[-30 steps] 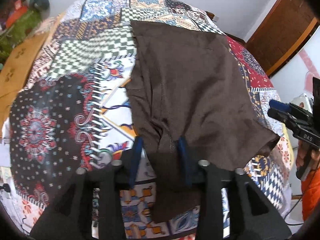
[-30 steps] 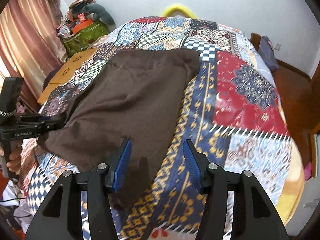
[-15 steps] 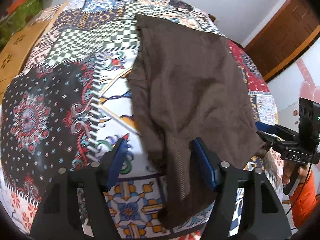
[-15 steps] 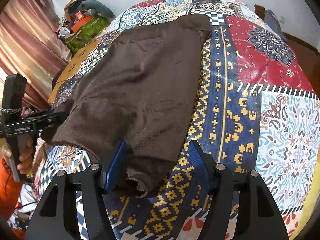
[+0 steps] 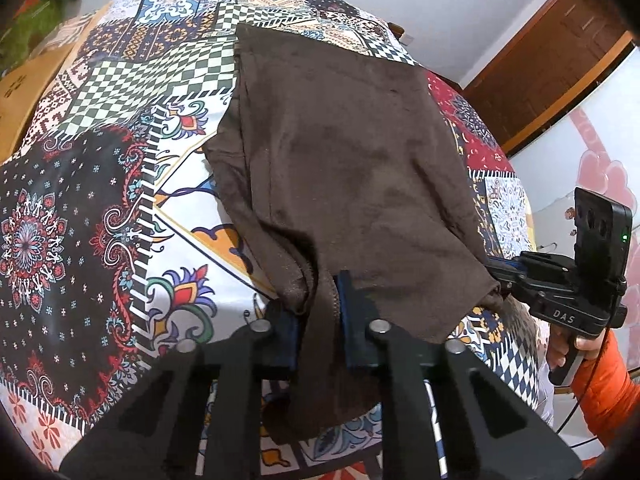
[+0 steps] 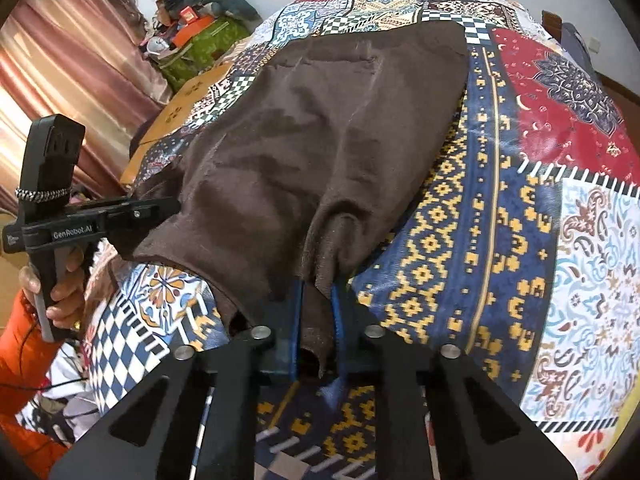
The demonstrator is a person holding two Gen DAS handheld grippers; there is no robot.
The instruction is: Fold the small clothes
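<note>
Both sets of tongs have been closed since half a second back, when they were spread wide on either side of the cloth's near corners. Now the left tongs [image 5: 318, 312] are clamped on a bunched fold of the brown garment [image 5: 340, 168], with the blue pads [image 5: 347, 300] pressed tight against the fabric and a loose tail of cloth hanging down between the black arms. Same story on the other side: the right tongs [image 6: 316, 320] are pinched shut on the garment's [image 6: 320, 152] other near corner, which is gathered into a little puckered ridge just ahead of the pads [image 6: 297, 320].

The garment itself is spread across the bed [image 5: 80, 208], over the patchwork bedspread [image 6: 500, 220], with its far edge lying flat up near the far end of the bed and its near edge pulled up by both grips at the near edge. The middle is a bit rumpled, not smooth.

Each handheld unit can be seen from the other camera: the right one [image 5: 568, 280] is held by a hand [image 5: 588, 344] in an orange sleeve off the bed's right side, and the left one [image 6: 80, 220] is gripped by a hand [image 6: 60, 284] off the left side. Pink curtains [image 6: 72, 72] and a pile of stuff [image 6: 192, 32] are visible by the far left corner.
</note>
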